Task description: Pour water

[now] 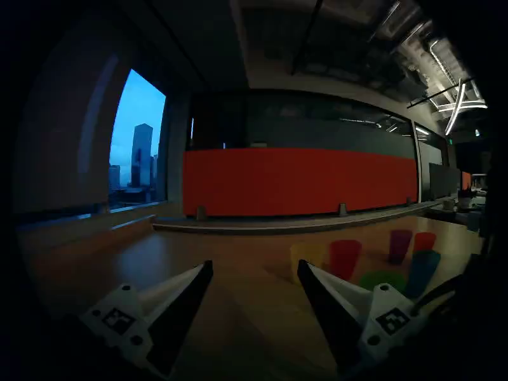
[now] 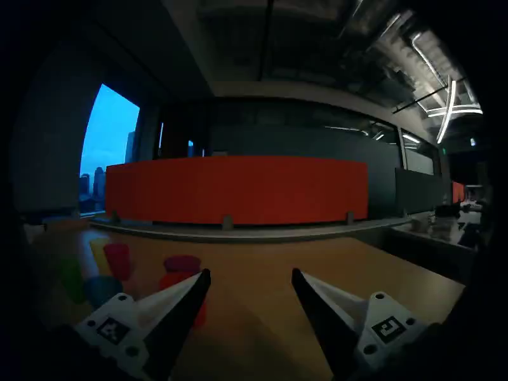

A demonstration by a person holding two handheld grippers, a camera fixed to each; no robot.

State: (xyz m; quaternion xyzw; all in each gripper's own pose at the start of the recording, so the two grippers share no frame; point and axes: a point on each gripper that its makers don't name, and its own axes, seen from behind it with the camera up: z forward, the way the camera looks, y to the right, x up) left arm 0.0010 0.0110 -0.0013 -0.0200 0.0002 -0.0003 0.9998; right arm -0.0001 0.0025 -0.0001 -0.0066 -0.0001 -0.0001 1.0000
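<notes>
1. The room is dim. A wooden counter (image 1: 190, 244) runs up to a long red partition (image 1: 298, 181) standing along its far edge.
2. Left of the partition, a window (image 1: 136, 149) shows deep blue sky and tall towers.
3. Above the partition's right end, bright strip lights (image 1: 460, 108) cross under a dark ceiling with bare pipes.
4. The left hand-held gripper (image 1: 254, 265) hangs over the counter, pointed at the partition. Its fingers are spread wide with nothing between them.
5. The cups (image 1: 345, 257) stand in a loose group on the counter, on the near side of the partition's right half. Yellow, red, purple, blue and green ones can be told apart.
6. The right hand-held gripper (image 2: 249, 273) also faces the partition, wide open and empty. In the right gripper view the cups stand before the partition's left end, one red cup partly behind a finger.
</notes>
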